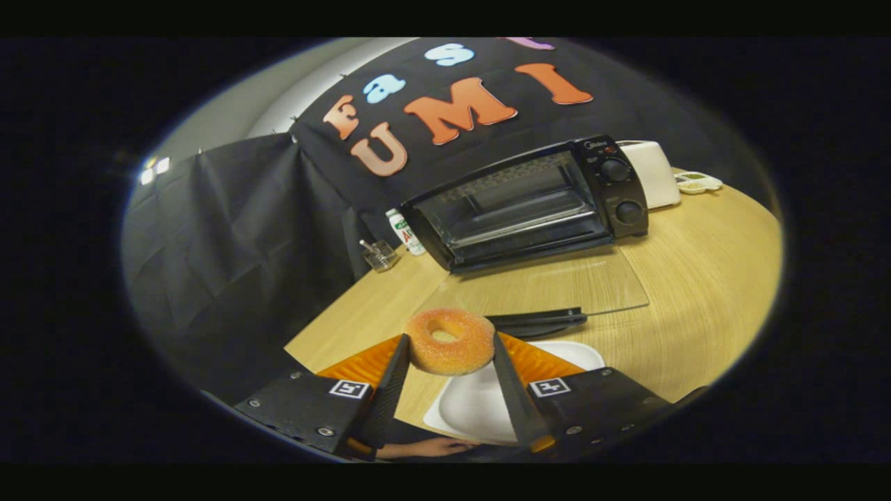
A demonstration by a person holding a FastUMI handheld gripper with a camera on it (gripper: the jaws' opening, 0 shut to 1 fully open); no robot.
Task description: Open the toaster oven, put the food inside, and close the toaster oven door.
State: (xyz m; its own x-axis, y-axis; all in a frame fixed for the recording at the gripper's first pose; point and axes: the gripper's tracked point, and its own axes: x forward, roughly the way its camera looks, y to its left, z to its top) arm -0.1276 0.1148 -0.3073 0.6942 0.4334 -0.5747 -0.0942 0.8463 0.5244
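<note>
Near the surface's (696, 278) left edge stand a small glass jar (380, 255) and a white bottle (406, 232), then the hand-held gripper (449, 348) clamps a sugar-dusted orange doughnut (450, 341) above a white plate (480, 403) near the front edge, the black toaster oven (529, 202) beyond, door (550, 285) lying open.

Between the fingers (397, 376) sits a doughnut (450, 342) — orange-tan, speckled pale with sugar. Beneath it, a plain white plate (473, 407). Beyond the fingers, the toaster oven (532, 202) is black with dark glass and black knobs; the counter (696, 292) is light wood grain — a white appliance (654, 172) stands beside the oven.
</note>
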